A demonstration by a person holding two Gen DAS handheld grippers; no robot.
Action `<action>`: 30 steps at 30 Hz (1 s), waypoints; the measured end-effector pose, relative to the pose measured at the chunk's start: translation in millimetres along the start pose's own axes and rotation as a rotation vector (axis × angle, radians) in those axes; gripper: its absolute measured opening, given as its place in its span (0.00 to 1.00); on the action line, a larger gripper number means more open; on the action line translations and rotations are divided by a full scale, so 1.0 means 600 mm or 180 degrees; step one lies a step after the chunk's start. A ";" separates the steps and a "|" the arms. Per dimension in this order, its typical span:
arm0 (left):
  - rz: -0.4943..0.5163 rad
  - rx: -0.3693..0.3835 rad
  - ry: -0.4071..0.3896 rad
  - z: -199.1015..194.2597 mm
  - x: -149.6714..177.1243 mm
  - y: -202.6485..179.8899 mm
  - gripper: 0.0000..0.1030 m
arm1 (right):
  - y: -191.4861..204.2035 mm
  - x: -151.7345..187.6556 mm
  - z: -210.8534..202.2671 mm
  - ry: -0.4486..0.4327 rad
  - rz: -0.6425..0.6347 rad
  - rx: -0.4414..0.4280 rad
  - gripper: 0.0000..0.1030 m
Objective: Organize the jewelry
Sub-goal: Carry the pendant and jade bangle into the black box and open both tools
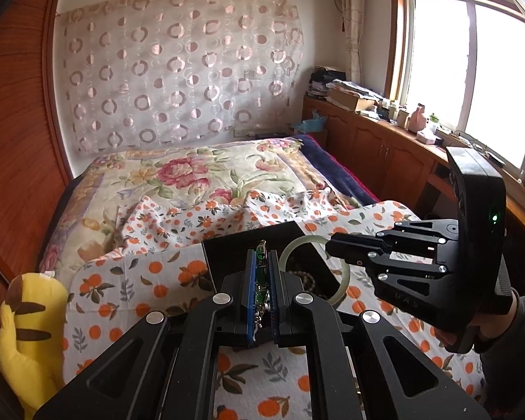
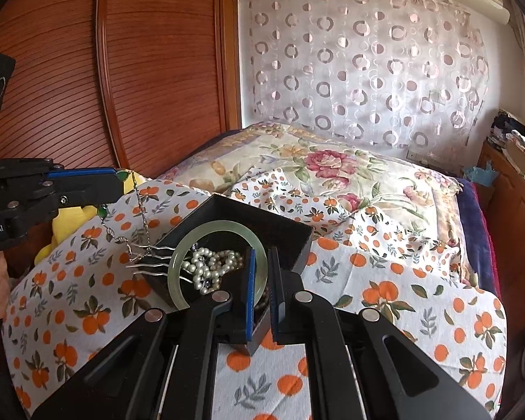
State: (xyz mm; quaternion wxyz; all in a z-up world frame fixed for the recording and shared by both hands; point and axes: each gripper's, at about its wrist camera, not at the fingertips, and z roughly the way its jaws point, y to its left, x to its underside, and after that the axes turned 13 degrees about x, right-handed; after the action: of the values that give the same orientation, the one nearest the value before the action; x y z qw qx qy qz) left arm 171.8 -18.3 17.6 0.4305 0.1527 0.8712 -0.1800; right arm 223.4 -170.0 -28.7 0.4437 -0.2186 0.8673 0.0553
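Right wrist view, left gripper (image 2: 117,183) clamping a silver chain with green stones (image 2: 140,210), right gripper (image 2: 260,280) pinching a pale green jade bangle (image 2: 192,241) leaning on the black square box (image 2: 297,241).

White lettering "obot.AI", cut off at the frame edge, stands on the side of the left gripper (image 2: 117,189) in the right wrist view. Faint embossed letters on the right gripper (image 1: 332,245) body are unreadable.

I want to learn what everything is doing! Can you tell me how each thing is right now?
left gripper: shut on green necklace.
green necklace: dangling beside the box.
right gripper: shut on jade bangle.
jade bangle: tilted over the box.
black box: open.
pearl strand: heaped inside the box.
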 end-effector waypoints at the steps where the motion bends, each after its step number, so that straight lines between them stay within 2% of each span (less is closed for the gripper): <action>1: -0.0002 -0.0002 0.0001 0.000 0.000 0.000 0.05 | 0.000 -0.001 0.005 0.0011 0.0010 -0.0002 0.08; 14: -0.0005 0.0024 0.0060 0.037 -0.014 0.019 0.05 | 0.009 0.000 0.034 0.0136 0.0014 -0.0106 0.10; 30: 0.0022 0.0013 0.0081 0.050 -0.018 0.020 0.05 | -0.015 0.019 0.013 0.0132 0.0080 0.0053 0.10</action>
State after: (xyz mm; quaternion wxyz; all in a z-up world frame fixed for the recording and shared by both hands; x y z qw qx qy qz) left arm 203.9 -22.1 7.1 0.4197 0.1589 0.8757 -0.1783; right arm 226.9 -179.5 -41.7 0.4267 -0.2051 0.8794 0.0491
